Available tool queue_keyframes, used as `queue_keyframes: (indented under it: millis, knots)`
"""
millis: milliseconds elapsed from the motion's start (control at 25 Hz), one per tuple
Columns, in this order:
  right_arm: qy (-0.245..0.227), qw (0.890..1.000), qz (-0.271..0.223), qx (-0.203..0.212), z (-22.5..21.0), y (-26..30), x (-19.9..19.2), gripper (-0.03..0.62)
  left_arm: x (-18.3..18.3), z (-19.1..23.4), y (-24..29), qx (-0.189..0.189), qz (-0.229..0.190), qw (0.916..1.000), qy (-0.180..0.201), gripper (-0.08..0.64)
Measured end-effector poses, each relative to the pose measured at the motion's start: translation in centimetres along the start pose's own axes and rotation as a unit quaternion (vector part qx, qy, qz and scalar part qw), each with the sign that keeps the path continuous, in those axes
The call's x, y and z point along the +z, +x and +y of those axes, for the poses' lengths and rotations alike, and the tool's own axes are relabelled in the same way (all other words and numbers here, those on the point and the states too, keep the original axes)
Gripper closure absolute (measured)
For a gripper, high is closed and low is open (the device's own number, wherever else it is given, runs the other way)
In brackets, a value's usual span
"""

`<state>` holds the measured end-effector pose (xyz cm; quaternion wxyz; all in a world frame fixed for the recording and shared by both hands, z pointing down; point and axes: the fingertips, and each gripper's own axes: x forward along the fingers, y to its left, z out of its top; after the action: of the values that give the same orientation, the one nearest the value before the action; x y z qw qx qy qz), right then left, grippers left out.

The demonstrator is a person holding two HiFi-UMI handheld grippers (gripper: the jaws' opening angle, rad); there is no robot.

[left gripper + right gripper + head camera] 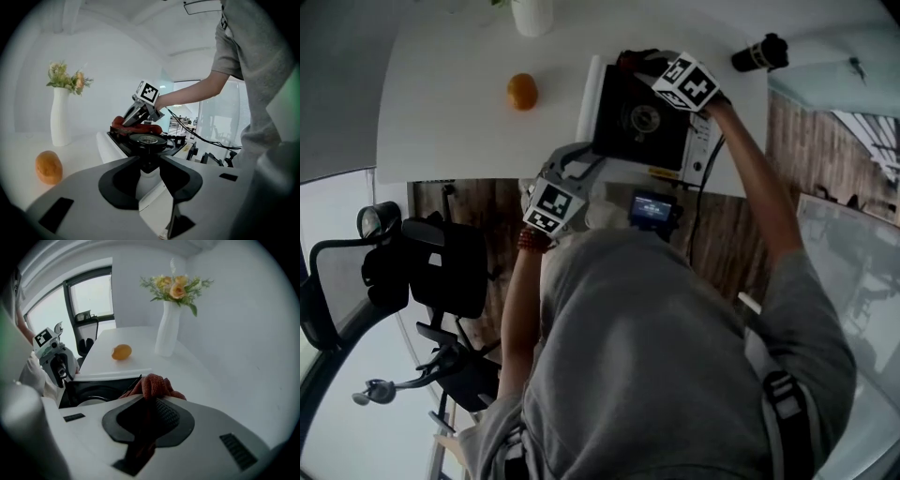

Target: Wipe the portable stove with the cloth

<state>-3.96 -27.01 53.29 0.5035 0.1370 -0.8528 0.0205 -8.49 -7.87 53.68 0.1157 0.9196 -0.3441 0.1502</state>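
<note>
White table [441, 122], wood floor [792, 150], blk chair [441, 267], window [91, 296] behind.

Table [450, 112]: stove [623, 131], orange [522, 91], vase [532, 16]

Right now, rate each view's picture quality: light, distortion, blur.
Head view: dim overall, with the white table the brightest patch against a dark foreground. Left gripper view: fisheye, with black corners and a hazy, washed-out background. Right gripper view: fisheye too, the window bright, the cloth in focus.
</note>
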Motion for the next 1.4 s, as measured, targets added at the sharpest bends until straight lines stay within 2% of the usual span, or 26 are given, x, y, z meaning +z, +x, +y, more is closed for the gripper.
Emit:
queue_keyframes:
  millis: [160, 280, 360, 440, 560, 640, 800, 920, 1080, 1400]
  knots:
    - [0.031, 0.996, -0.046, -0.073, -0.9, -3.9, 2.4, 0.537, 0.0, 0.0, -0.8, -0.027, 0.003, 0.9996, 0.010, 0.403]
    - [0.038, 0.994, -0.064, -0.080, 0.4, -6.0, 6.8, 0.537, 0.0, 0.6, -0.8, -0.064, 0.004, 0.9979, 0.010, 0.395]
    - [0.027, 0.997, -0.042, -0.059, 2.8, -5.5, 8.7, 0.537, -0.2, 0.3, -0.7, -0.103, 0.013, 0.9946, 0.008, 0.378]
    - [0.005, 0.999, 0.004, -0.047, 4.9, -3.3, 9.3, 0.537, -0.2, 0.3, -0.8, -0.138, 0.019, 0.9901, 0.020, 0.374]
    - [-0.018, 0.995, 0.081, -0.058, 6.2, 0.4, 7.5, 0.537, -0.4, -0.4, -1.3, -0.182, 0.031, 0.9810, 0.059, 0.352]
    - [0.001, 0.993, 0.098, -0.063, 6.4, 2.0, 6.1, 0.537, -0.9, -1.0, -1.6, -0.201, 0.041, 0.9752, 0.083, 0.344]
    - [0.055, 0.991, 0.101, -0.064, 6.5, 2.3, 5.0, 0.537, -1.6, -0.9, -1.7, -0.210, 0.057, 0.9675, 0.129, 0.344]
    - [0.076, 0.989, 0.117, -0.055, 6.8, 2.3, 5.1, 0.538, -1.6, -0.5, -2.0, -0.208, 0.056, 0.9668, 0.138, 0.344]
    - [0.078, 0.989, 0.124, -0.035, 7.9, 2.3, 5.0, 0.538, -1.6, -0.4, -1.6, -0.200, 0.060, 0.9650, 0.159, 0.359]
    - [0.071, 0.991, 0.114, -0.011, 11.9, 1.7, 5.0, 0.540, -1.5, -0.5, -1.6, -0.206, 0.060, 0.9633, 0.161, 0.360]
